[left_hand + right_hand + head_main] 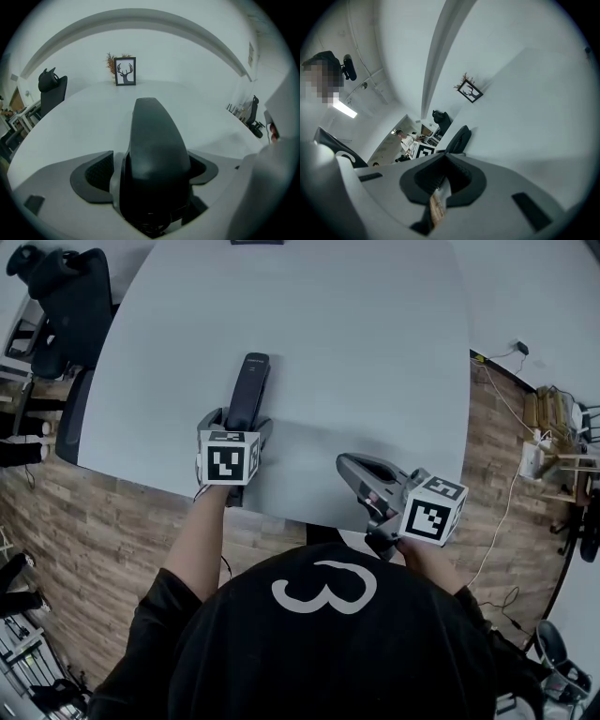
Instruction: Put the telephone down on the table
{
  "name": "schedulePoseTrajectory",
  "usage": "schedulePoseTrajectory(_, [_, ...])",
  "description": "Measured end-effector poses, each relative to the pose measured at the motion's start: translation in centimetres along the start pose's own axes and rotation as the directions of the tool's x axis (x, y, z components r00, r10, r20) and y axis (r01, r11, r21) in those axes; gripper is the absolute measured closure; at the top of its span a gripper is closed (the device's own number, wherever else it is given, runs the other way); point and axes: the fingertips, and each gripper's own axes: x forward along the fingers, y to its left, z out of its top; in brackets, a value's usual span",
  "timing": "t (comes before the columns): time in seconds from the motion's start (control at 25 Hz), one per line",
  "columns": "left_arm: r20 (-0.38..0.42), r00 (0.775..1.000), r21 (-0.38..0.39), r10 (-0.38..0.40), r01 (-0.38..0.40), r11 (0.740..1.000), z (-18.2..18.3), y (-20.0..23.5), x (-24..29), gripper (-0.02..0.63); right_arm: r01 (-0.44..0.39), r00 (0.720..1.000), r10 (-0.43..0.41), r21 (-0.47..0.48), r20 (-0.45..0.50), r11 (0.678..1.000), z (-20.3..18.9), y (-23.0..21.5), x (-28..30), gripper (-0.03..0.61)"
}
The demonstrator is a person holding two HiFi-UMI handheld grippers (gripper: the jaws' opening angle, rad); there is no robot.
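Logging left gripper [240, 420] first: my fingers [96, 176] stand released, one each side of the dark telephone handset [251, 381], with a pale gap showing at the left pad. (me)

Where does the handset lie? (colleague)

Flat on the pale grey counter [366, 352], lengthwise away from me, its near end between those fingers. Far end points toward the framed deer picture [124, 71] at the counter's back edge. (me)

And your right gripper [345, 465]? (colleague)

Fingers [461, 183] clenched tip to tip, nothing between them. It is turned on its side at the counter's near edge, well apart from the handset. Whether it touches the counter I cannot tell. (me)
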Motion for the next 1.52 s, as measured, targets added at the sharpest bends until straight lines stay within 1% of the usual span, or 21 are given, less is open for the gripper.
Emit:
schedulePoseTrajectory(0.04, [0.004,1.0,-0.003,-0.006,0.006,1.0,0.0,-0.1,-0.1,0.167,-0.002,1.0,0.002,0.0,0.0,1.0,0.0,0.1,0.0,0.571])
schedulePoseTrajectory(0.12, [0.041,0.999,-0.005,0.004,-0.003,1.0,0.2,-0.1,-0.4,0.139,-0.007,1.0,0.007,0.0,0.001,1.0,-0.2,0.2,-0.1,0.571])
schedulePoseTrajectory(0.2, [0.084,0.996,0.003,0.032,-0.032,0.999,0.5,0.0,-1.1,0.129,-0.011,1.0,0.011,-0.001,0.003,1.0,-0.3,0.4,-0.4,0.571])
schedulePoseTrajectory(0.28, [0.11,0.993,0.002,0.034,-0.034,0.999,0.6,0.0,-1.9,0.127,-0.014,1.0,0.014,-0.007,0.003,1.0,-0.5,0.7,-0.5,0.571])
schedulePoseTrajectory(0.4, [0.145,0.989,-0.034,-0.009,0.014,0.999,0.9,-0.4,-3.6,0.129,-0.019,1.0,0.019,-0.019,0.008,1.0,-0.5,1.3,-0.7,0.571])
schedulePoseTrajectory(0.52, [0.188,0.981,-0.061,-0.049,0.062,0.996,1.4,-0.8,-6.2,0.13,-0.025,1.0,0.025,-0.041,0.016,0.999,-0.5,2.1,-1.1,0.571])
schedulePoseTrajectory(0.6, [0.225,0.972,-0.094,-0.067,0.09,0.991,1.9,-0.7,-8.3,0.13,-0.03,0.999,0.031,-0.064,0.025,0.998,-0.2,2.9,-1.4,0.571])
schedulePoseTrajectory(0.72, [0.302,0.951,-0.16,-0.062,0.115,0.98,3.1,0.2,-11.7,0.132,-0.047,0.998,0.051,-0.096,0.046,0.994,0.7,4.2,-1.2,0.571])
schedulePoseTrajectory(0.8, [0.341,0.936,-0.187,-0.089,0.16,0.969,3.2,-0.1,-14.3,0.133,-0.066,0.995,0.074,-0.121,0.065,0.99,0.9,5.5,-1.6,0.571])
schedulePoseTrajectory(0.88, [0.382,0.916,-0.198,-0.121,0.209,0.958,3.1,-1.1,-17.2,0.139,-0.078,0.993,0.091,-0.152,0.081,0.985,0.5,7.1,-2.4,0.571])
schedulePoseTrajectory(0.92, [0.403,0.905,-0.201,-0.136,0.232,0.952,3.1,-1.6,-18.6,0.154,-0.08,0.992,0.095,-0.166,0.087,0.983,0.4,7.8,-2.9,0.571])
schedulePoseTrajectory(0.96, [0.423,0.894,-0.201,-0.151,0.255,0.946,3.0,-2.0,-20.1,0.198,-0.081,0.991,0.098,-0.177,0.092,0.981,0.2,8.5,-3.2,0.571])
schedulePoseTrajectory(1.04, [0.459,0.869,-0.191,-0.182,0.297,0.936,2.9,-2.8,-22.9,0.391,-0.085,0.989,0.106,-0.197,0.102,0.977,0.0,9.9,-3.7,0.571])
schedulePoseTrajectory(1.12, [0.495,0.841,-0.163,-0.217,0.336,0.928,3.0,-3.8,-25.5,0.483,-0.09,0.987,0.117,-0.224,0.111,0.97,-0.1,11.3,-4.1,0.571])
schedulePoseTrajectory(1.2, [0.517,0.816,-0.12,-0.258,0.367,0.922,2.9,-5.0,-27.5,0.553,-0.094,0.985,0.127,-0.251,0.118,0.963,-0.4,12.6,-4.6,0.571])
schedulePoseTrajectory(1.28, [0.519,0.791,-0.068,-0.325,0.417,0.906,2.2,-6.6,-29.3,0.588,-0.099,0.983,0.136,-0.27,0.122,0.958,-1.1,14.0,-5.1,0.571])
schedulePoseTrajectory(1.4, [0.509,0.751,0.013,-0.421,0.483,0.876,0.7,-9.4,-31.8,0.601,-0.112,0.981,0.153,-0.298,0.118,0.948,-2.6,15.9,-6.0,0.571])
schedulePoseTrajectory(1.52, [0.492,0.73,0.076,-0.475,0.507,0.858,-0.9,-11.6,-33.4,0.601,-0.119,0.982,0.162,-0.348,0.097,0.93,-4.3,17.5,-6.8,0.571])
